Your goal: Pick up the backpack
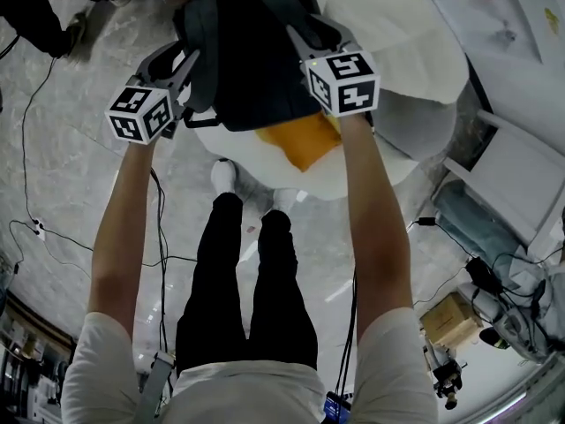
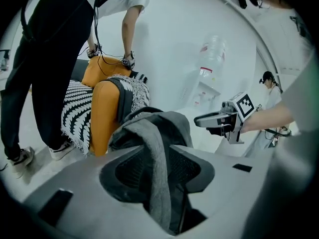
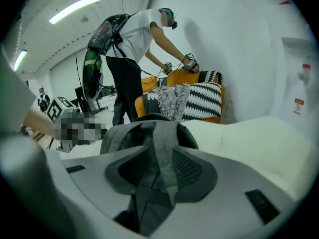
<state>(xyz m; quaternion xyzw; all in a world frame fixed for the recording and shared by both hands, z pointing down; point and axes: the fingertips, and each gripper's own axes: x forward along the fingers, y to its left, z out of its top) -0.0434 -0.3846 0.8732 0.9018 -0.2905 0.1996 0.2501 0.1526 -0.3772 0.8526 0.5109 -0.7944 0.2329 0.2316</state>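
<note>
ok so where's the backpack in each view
Head view: backpack at top centre, lying on the white cushion.
Left gripper view: backpack at centre, just past the claw.
Right gripper view: backpack at centre, slightly left.
Shared landmark: the white cushion beside it.

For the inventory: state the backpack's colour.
Dark grey backpack, clearest in the head view.

The dark grey fabric backpack (image 1: 252, 51) lies on the big white soft beanbag (image 1: 415, 56), the left gripper (image 1: 179, 67) at its left, the right gripper (image 1: 311, 35) at its right, the orange cushion (image 1: 305, 141) on its near side.
</note>
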